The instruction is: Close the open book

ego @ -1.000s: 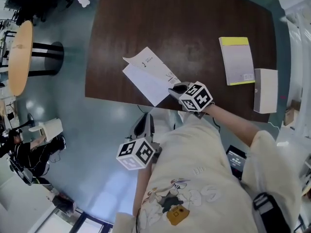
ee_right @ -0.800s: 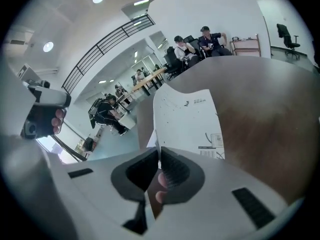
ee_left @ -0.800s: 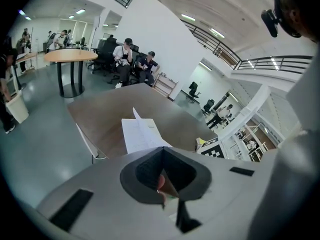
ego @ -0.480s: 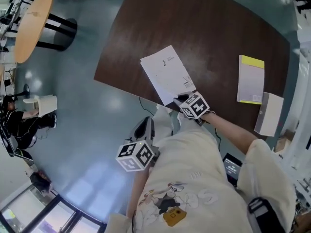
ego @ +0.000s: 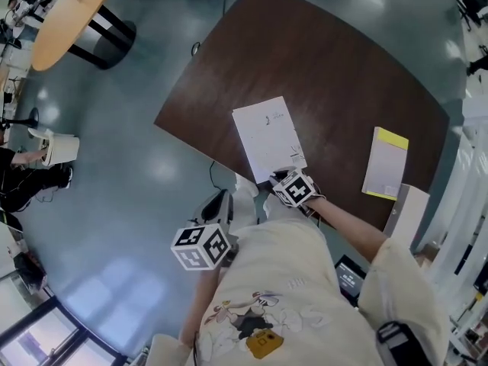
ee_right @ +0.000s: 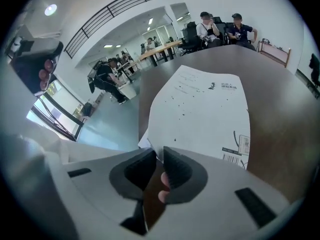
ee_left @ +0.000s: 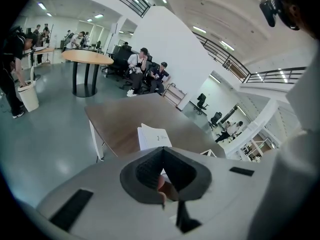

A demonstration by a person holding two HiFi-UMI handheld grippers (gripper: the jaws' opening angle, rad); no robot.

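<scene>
The book (ego: 267, 137) lies closed and flat near the front edge of the dark brown table (ego: 343, 75), its white back cover with a barcode facing up (ee_right: 200, 109). My right gripper (ego: 279, 177) sits at the book's near edge, pointing steeply down. Its jaws have just been opening: a narrow gap shows between them (ee_right: 159, 156), and the cover's near edge reaches that gap without being pressed. My left gripper (ego: 217, 203) hangs off the table over the floor, shut (ee_left: 162, 151) on nothing. The book (ee_left: 154, 136) lies beyond it.
A second closed book with a yellow edge (ego: 385, 164) lies on the table's right side, next to a white box (ego: 404, 208). A round wooden table (ego: 72, 6) and a white bin (ego: 57, 147) stand on the floor at left. People sit far behind the table (ee_right: 220, 26).
The raised cover has come down and the book now lies shut. My right gripper went down with it to the near edge. The left gripper shifted a little over the floor.
</scene>
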